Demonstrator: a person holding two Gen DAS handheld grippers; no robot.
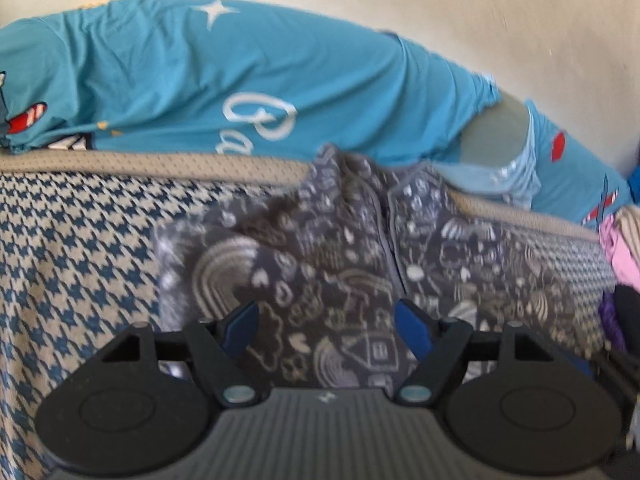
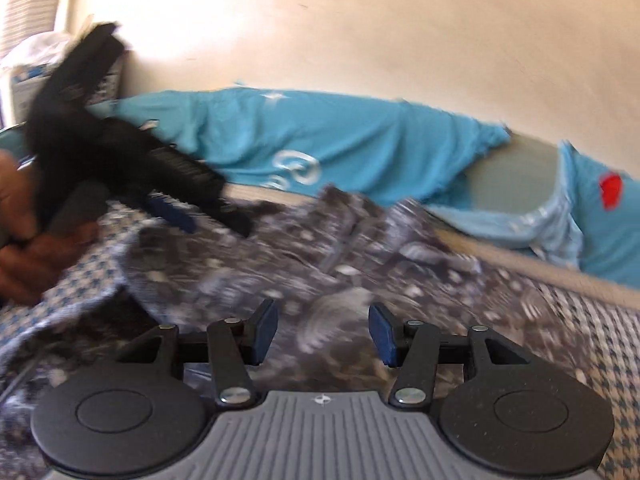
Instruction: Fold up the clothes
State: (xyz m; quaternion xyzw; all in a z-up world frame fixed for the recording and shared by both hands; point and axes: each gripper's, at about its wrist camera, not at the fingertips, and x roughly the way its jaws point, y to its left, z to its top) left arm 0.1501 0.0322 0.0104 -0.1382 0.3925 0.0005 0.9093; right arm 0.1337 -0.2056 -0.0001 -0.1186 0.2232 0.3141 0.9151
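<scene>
My left tongs stand spread, their blue pads apart with nothing pinched between them; they hang just over the near part of a grey garment printed with white rainbows, houses and hearts. My right tongs are spread too, empty, over the same grey printed garment, which is blurred in that view. Neither pair presses on the cloth.

The garment lies on a bed covered in a blue-and-beige houndstooth spread. It is bunched and creased, with a seam running up its middle, and its far end rides up over the beige piped far edge of the bed.

In the right wrist view, my left hand shows at the left side of the bed, gripping the handle of the left tongs, which point across the garment's left part.

Beyond the far edge lies a turquoise garment with white script lettering and a white star, stretched along the foot of a cream wall. At the right edge of the bed a bit of pink cloth shows.
</scene>
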